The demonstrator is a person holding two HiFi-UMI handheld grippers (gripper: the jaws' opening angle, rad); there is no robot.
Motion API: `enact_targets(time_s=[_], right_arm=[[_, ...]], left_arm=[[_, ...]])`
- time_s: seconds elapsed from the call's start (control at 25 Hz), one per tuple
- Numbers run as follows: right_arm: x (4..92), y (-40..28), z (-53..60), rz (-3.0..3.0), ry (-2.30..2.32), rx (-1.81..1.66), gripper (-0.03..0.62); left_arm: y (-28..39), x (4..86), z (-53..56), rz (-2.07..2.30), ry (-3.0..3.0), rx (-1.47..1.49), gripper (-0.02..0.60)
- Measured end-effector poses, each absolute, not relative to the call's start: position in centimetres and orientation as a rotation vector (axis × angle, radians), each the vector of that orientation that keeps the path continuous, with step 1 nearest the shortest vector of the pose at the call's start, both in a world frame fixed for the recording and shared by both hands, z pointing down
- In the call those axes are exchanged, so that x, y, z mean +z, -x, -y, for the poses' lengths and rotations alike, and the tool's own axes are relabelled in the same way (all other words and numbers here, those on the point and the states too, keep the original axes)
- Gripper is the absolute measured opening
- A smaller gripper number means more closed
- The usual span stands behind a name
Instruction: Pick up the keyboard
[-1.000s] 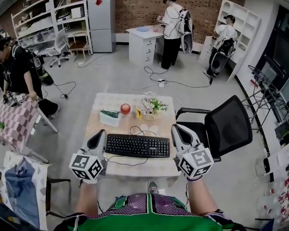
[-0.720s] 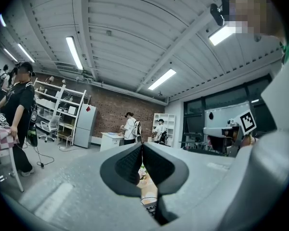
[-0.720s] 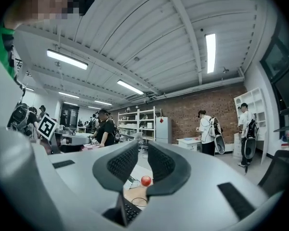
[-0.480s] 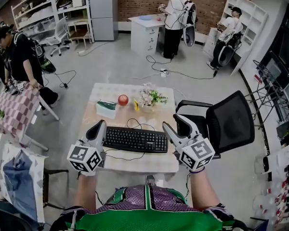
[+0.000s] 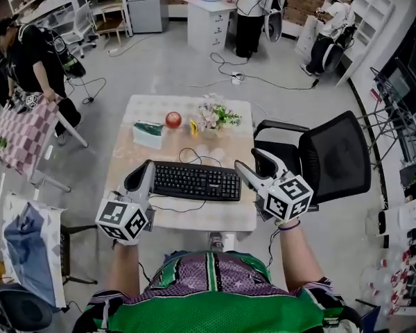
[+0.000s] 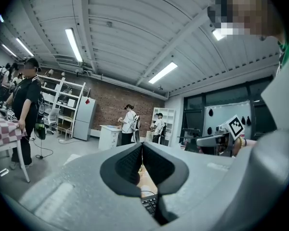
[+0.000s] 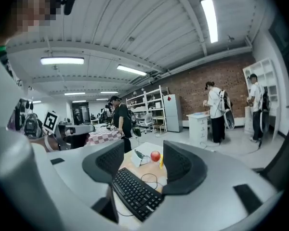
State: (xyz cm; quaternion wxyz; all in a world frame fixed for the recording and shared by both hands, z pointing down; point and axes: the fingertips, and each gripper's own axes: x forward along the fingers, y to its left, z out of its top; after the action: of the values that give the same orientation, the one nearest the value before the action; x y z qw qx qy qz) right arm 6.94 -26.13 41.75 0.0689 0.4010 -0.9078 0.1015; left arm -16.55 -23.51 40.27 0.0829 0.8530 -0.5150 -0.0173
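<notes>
A black keyboard [image 5: 196, 181] lies flat on the small pale table [image 5: 201, 218], its cable looping behind it. My left gripper [image 5: 143, 173] is at the keyboard's left end, jaws shut with nothing between them; in the left gripper view [image 6: 142, 154] a few keys of the keyboard [image 6: 149, 204] show just below the tips. My right gripper [image 5: 255, 166] is at the keyboard's right end. Its jaws have just been opening and stand open; in the right gripper view [image 7: 143, 163] the keyboard [image 7: 135, 191] lies beyond the gap, untouched by the pads.
Behind the keyboard sit a red apple [image 5: 173, 120], a small flower bunch [image 5: 215, 115] and a white-and-green box [image 5: 149, 132]. A black mesh chair [image 5: 331, 164] stands right of the table. A person [image 5: 31, 61] stands by a checked table at the left.
The right jaws went from shut to open. Both grippers came down and nearer to the keyboard's two ends, the right one more.
</notes>
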Motion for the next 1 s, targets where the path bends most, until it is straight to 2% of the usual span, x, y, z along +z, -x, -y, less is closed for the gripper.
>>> enact_targets(time_s=[0.16, 1.0], right_arm=[[45.8, -8.4, 27.6, 2.711, -1.177, 0.568, 0.239], [68.9, -13.7, 32.4, 2.343, -0.995, 1.186, 0.239]], left_arm=[[16.0, 41.4, 23.6, 1.539, -2.523, -0.044, 0.018], [12.9, 45.7, 27.5, 1.595, -2.396, 0.075, 0.018]])
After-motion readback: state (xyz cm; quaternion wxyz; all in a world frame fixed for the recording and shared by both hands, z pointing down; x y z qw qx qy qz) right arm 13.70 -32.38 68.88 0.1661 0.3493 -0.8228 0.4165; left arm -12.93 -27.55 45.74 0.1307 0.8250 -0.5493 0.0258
